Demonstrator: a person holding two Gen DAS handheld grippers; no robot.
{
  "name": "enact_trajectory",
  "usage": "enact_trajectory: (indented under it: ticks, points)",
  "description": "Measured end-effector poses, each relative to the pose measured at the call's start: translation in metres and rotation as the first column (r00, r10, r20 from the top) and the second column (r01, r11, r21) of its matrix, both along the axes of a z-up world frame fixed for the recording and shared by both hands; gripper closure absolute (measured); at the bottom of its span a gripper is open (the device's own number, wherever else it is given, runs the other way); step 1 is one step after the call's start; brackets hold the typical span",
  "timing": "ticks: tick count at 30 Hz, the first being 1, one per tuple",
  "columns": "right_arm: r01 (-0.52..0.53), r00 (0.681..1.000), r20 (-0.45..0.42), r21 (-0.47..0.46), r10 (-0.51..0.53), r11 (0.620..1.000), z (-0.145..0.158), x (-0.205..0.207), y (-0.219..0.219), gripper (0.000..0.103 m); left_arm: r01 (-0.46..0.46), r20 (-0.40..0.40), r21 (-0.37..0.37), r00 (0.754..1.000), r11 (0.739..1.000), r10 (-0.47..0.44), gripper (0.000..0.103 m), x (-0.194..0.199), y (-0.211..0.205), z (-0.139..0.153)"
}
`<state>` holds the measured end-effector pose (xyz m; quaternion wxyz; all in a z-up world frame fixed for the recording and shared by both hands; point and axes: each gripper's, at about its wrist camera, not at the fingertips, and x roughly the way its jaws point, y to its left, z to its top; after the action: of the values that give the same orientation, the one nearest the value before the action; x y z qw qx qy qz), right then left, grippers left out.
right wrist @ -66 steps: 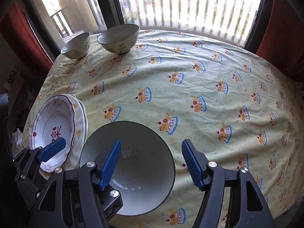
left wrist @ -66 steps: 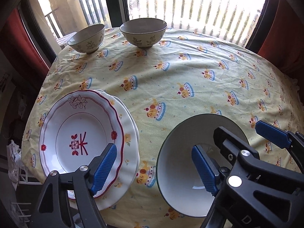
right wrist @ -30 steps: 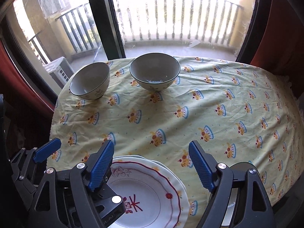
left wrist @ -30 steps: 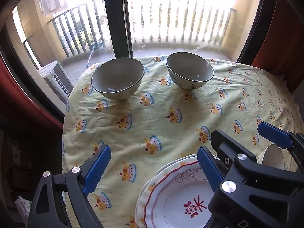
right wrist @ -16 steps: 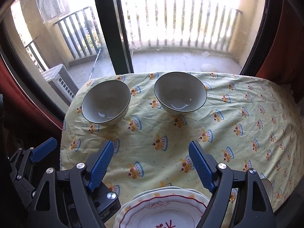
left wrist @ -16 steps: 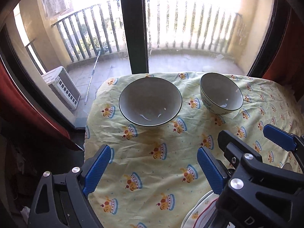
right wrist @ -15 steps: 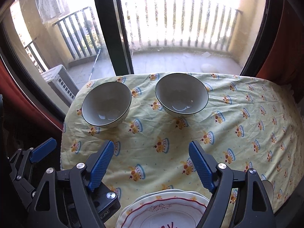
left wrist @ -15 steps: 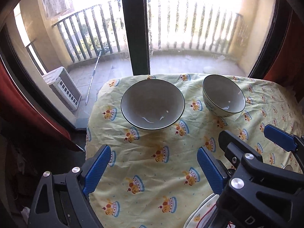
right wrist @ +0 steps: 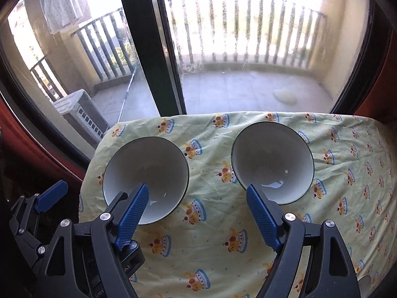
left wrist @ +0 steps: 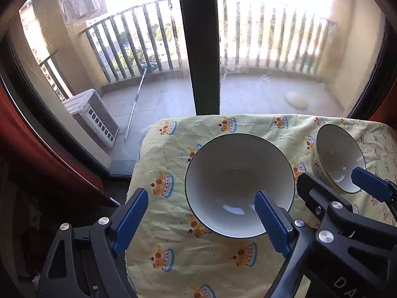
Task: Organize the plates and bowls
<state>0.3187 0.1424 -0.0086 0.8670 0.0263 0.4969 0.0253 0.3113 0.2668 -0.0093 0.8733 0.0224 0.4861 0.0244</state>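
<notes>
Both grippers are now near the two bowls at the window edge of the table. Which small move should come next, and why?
Probably lower the left gripper so its closing jaws straddle the near rim of the left bowl. One pad already overlaps that bowl, nothing is gripped yet, and the right gripper hangs open over the cloth between the two bowls, beside the right bowl.

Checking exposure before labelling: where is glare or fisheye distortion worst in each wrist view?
Left wrist view: sky behind the balcony railing is blown out and the window frame bows. Right wrist view: the same washout, with small highlights inside the right bowl.
</notes>
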Motion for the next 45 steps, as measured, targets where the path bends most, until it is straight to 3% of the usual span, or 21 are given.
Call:
enact_trajectory:
  ticks: [4, 7, 9, 14, 19, 21, 31, 45]
  points:
    - [-0.009, 1.0, 0.006, 0.002, 0.009, 1.0, -0.01, 0.017, 0.003, 0.023, 0.001, -0.001, -0.002, 1.0, 1.0, -0.001, 0.018, 0.015, 0.002, -0.011]
    - [-0.016, 1.0, -0.004, 0.007, 0.016, 1.0, -0.02, 0.028, 0.006, 0.029, 0.002, -0.027, -0.013, 1.0, 1.0, -0.003, 0.032, 0.024, 0.001, -0.023]
    - [-0.019, 1.0, -0.017, 0.005, 0.019, 1.0, -0.028, 0.035, 0.008, 0.042, -0.007, -0.047, -0.015, 0.999, 1.0, 0.006, 0.042, 0.028, 0.003, -0.031]
    - [-0.019, 0.998, -0.061, 0.02, 0.02, 1.0, -0.05, 0.046, 0.011, 0.062, -0.022, -0.085, -0.024, 0.996, 0.999, 0.02, 0.061, 0.036, 0.006, -0.049]
    - [-0.023, 0.996, -0.086, 0.045, 0.026, 0.999, -0.064, 0.052, 0.01, 0.078, -0.015, -0.094, -0.022, 0.995, 1.0, 0.013, 0.071, 0.039, 0.005, -0.056]
    - [-0.033, 0.995, -0.087, 0.051, 0.038, 0.998, -0.067, 0.053, 0.012, 0.089, -0.019, -0.087, -0.01, 0.996, 1.0, 0.018, 0.073, 0.04, 0.005, -0.057]
    - [-0.047, 0.995, -0.092, 0.02, 0.049, 0.999, -0.062, 0.048, 0.016, 0.089, -0.023, -0.107, -0.024, 0.994, 0.999, 0.021, 0.076, 0.031, 0.005, -0.057]
    - [-0.043, 0.99, -0.132, -0.025, 0.039, 0.999, -0.054, -0.002, 0.001, 0.089, -0.017, -0.153, -0.055, 0.988, 0.998, 0.009, 0.076, -0.021, -0.017, -0.056]
